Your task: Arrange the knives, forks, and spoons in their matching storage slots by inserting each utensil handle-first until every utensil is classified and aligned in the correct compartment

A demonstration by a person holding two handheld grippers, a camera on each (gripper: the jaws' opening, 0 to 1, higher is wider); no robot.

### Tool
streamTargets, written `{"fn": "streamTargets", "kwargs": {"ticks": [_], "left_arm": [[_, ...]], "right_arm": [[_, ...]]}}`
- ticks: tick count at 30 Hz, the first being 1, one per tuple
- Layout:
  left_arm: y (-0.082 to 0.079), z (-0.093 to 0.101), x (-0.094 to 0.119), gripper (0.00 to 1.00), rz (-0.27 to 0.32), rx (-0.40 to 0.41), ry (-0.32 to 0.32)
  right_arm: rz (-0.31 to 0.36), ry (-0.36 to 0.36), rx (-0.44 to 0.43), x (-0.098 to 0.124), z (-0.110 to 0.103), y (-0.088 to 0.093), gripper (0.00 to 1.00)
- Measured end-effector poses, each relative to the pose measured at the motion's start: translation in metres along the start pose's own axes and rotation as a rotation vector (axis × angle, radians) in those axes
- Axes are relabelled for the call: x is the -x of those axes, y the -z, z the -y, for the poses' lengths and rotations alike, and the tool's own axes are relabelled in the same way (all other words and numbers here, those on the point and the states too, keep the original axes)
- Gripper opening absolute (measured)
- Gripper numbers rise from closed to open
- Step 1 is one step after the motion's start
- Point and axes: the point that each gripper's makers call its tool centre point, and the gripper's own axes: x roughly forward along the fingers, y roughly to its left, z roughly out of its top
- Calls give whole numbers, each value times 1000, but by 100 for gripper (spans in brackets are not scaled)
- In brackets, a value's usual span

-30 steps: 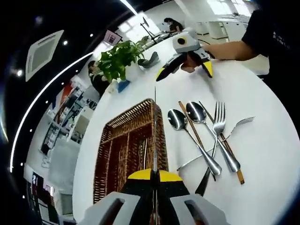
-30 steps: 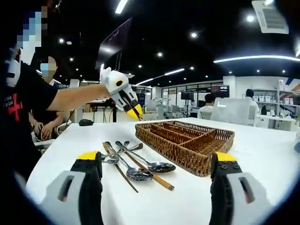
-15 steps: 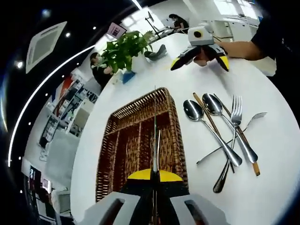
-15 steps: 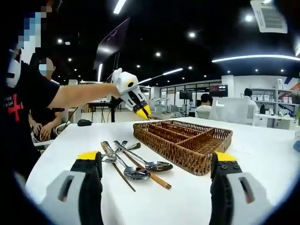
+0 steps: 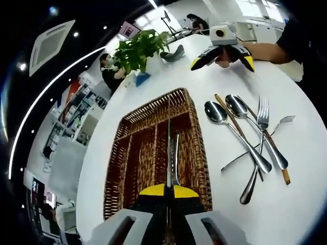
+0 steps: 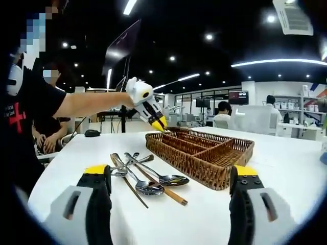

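Over the wicker tray (image 5: 153,148), left gripper (image 5: 168,190) jaws pressed together on a knife (image 5: 169,148). Blade runs straight forward along the jaw line, tip pointing away from the gripper, long axis parallel to the tray's dividers, above its middle slots. Whether the blade touches the wicker: cannot tell. From the right gripper view, the left gripper (image 6: 159,124) is tipped down at the tray's (image 6: 204,153) far-left corner.

Right gripper (image 6: 171,176) jaws spread wide, holding nothing, low over the white table (image 6: 286,168).

Loose utensils (image 5: 253,145) lie in a crossed pile beside the tray, on the white table (image 5: 301,173): two spoons (image 5: 240,130) with bowls toward the far edge, forks (image 5: 263,115), a wooden-handled piece (image 5: 276,158) running diagonally. Handles overlap.

Potted plant (image 5: 138,48) at the table's far edge. Room: open office, dark ceiling with spot lights and a strip light (image 6: 281,64), desks, seated people in the background.
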Motion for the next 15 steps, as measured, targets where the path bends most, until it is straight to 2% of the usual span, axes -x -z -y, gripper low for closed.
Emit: {"fn": "streamTargets", "kwargs": {"ticks": [15], "left_arm": [[9, 8, -28, 0, -43, 17, 66]], "right_arm": [[-3, -4, -10, 0, 2, 2, 99]]}}
